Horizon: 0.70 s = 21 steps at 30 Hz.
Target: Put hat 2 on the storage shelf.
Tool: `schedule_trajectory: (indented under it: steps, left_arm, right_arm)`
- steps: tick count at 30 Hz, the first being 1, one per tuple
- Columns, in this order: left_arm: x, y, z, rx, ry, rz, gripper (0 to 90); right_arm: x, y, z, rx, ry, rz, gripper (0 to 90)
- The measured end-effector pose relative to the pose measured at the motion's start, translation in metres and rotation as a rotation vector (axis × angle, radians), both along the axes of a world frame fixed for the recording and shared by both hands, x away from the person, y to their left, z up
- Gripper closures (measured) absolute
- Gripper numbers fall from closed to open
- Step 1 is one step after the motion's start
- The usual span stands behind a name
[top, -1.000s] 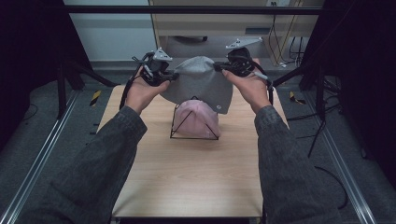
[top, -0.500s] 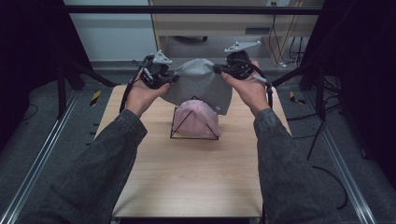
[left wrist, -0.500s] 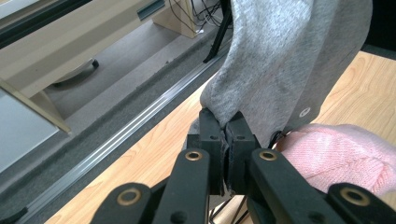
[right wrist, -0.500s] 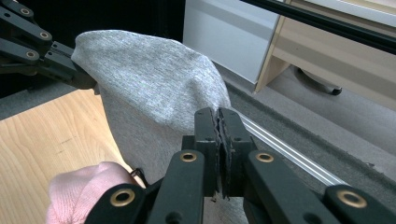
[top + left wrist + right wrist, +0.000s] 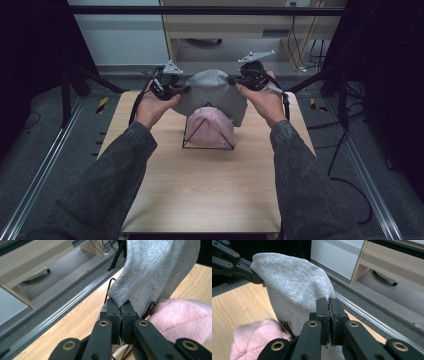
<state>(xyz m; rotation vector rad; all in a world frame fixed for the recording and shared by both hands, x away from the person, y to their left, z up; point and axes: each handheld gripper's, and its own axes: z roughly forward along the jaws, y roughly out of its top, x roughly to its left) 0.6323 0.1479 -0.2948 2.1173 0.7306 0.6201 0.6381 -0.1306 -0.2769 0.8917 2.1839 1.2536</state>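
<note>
Left gripper (image 5: 186,90): I have its jaws clamped on one edge of the grey hat (image 5: 214,95).
Right gripper (image 5: 231,79): clamped on the opposite edge.
Hat: stretched above the wire stand (image 5: 187,135), over the pink hat (image 5: 210,130).
Left: lowering it on.

Hat (image 5: 214,95) up over table's (image 5: 200,200) far edge, between left gripper (image 5: 170,90) and right gripper (image 5: 247,80). Second hat (image 5: 210,127) on wire stand (image 5: 186,135) just below, midway between side edges.

Grey knit hat (image 5: 214,95), stretched wide, held up above pink hat (image 5: 210,129) on black wire stand (image 5: 186,135)
</note>
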Motion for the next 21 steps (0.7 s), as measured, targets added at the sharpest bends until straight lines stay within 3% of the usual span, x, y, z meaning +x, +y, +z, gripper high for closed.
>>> schedule_trajectory:
  steps: [21]
  left_arm:
    - [-0.003,0.001,-0.036,0.025,0.039,-0.002,87.5]
  right_arm:
    - [-0.001,0.01,-0.031,-0.041,0.058,0.005,87.6]
